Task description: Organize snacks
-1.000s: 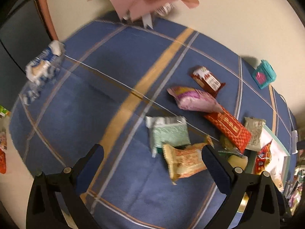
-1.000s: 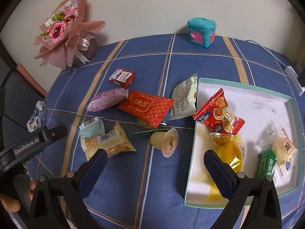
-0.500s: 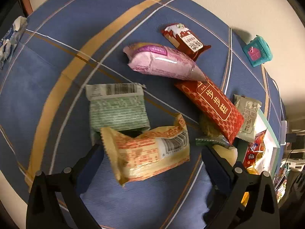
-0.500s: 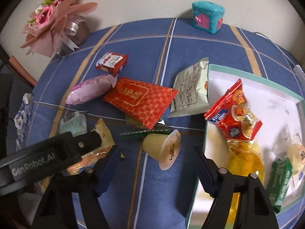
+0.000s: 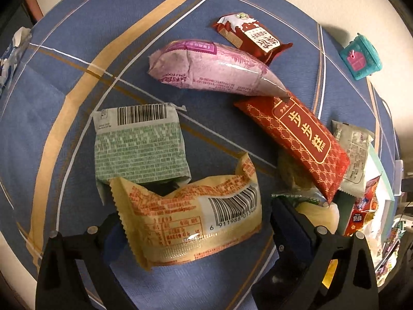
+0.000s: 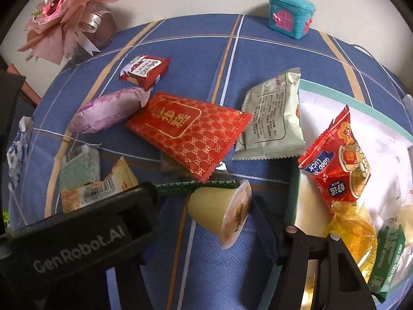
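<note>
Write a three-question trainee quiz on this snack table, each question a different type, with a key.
1. True or false: the jelly cup stands upright inside the white tray.
2. Multiple choice: which snack lies between the fingers of the left gripper? A) the pink packet B) the yellow packet with a barcode C) the red patterned packet
3. Fill in: the toy house at the far table edge is ____ with a pink door.

Key:
1. False; it lies on its side on the blue cloth, outside the tray, in front of the right gripper.
2. B
3. Teal
</note>
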The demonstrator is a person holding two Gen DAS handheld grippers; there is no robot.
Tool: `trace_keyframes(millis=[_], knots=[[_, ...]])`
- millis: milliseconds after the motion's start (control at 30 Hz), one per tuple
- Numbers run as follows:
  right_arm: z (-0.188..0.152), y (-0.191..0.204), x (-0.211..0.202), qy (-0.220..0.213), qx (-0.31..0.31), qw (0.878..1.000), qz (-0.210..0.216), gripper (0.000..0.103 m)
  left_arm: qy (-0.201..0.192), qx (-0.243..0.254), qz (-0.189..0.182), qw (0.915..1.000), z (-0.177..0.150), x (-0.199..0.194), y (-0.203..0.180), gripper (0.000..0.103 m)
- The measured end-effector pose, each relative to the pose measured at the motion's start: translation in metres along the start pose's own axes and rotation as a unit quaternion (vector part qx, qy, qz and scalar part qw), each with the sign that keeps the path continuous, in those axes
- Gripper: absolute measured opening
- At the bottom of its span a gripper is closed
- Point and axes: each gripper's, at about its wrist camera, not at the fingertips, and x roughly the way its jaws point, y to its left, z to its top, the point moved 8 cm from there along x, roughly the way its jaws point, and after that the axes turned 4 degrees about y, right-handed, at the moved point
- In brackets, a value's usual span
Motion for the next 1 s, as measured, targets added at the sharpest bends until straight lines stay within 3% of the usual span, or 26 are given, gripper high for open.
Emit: trace_keyframes(millis=[67, 167, 367, 533, 600, 700, 1000], knots=[[0.0, 0.002, 0.002, -0.002, -0.006, 1.0, -0.01, 0.064, -0.003, 0.002, 0.012, 0.9999, 0.0, 0.001, -0.003, 0.095], [0.002, 0.001, 0.003, -0.006, -0.005, 1.0, -0.022, 0.051, -0.01, 0.001, 0.021, 0.9997, -0.001, -0.004, 0.0, 0.087], [0.0, -0.005, 0.001, -0.006, 0.006, 1.0, -0.01, 0.05, -0.014, 0.002, 0.019, 0.9997, -0.003, -0.008, 0.002, 0.079], [0.0, -0.012, -0.007, -0.003, 0.014, 1.0, -0.002, 0.049, -0.015, 0.0, -0.004, 0.9999, -0.007, -0.019, 0.0, 0.076], [0.002, -0.015, -0.014, -0.008, 0.017, 1.0, 0.002, 0.045, -0.021, 0.002, -0.009, 0.9997, -0.006, -0.027, -0.002, 0.076], [0.006, -0.016, -0.026, -0.017, 0.02, 1.0, 0.013, 0.04, -0.038, 0.002, -0.02, 0.9991, -0.005, -0.043, -0.006, 0.076], [0.011, -0.017, -0.054, -0.036, 0.024, 0.998, 0.036, 0.04, -0.088, -0.005, -0.032, 0.9955, 0.003, -0.086, -0.003, 0.076]])
